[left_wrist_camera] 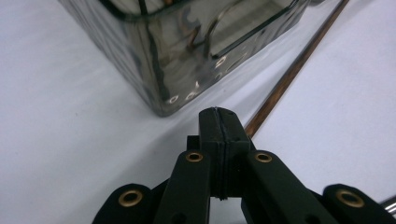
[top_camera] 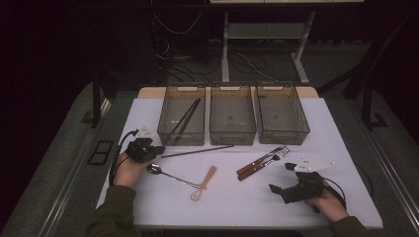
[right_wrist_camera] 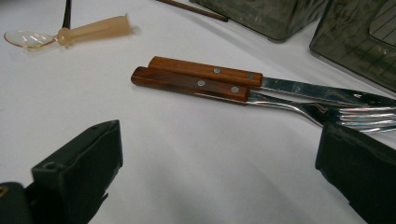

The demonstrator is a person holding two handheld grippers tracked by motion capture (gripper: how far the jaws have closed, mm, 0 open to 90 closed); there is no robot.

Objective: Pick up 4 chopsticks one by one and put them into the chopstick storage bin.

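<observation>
High view shows cutlery sorting barely begun: two chopsticks (top_camera: 185, 120) lie in the left bin (top_camera: 165, 114) by the desk's far edge, while a third chopstick (top_camera: 197, 151), two spoons, and a knife and fork (right_wrist_camera: 198, 83) remain on the desk. Left gripper (left_wrist_camera: 219, 122), jaws together and empty, sits beside that bin near the loose chopstick. Right gripper (right_wrist_camera: 219, 172), jaws apart, faces the wooden-handled fork near the desk's right edge.

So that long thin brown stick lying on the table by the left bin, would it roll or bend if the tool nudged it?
The chopstick looks straight and rigid, so it probably won't flex. It lies flat on the smooth white table and looks slim, so a sideways nudge may roll or slide it. It probably weighs very little, so the shut left tool could easily flick it.
</observation>
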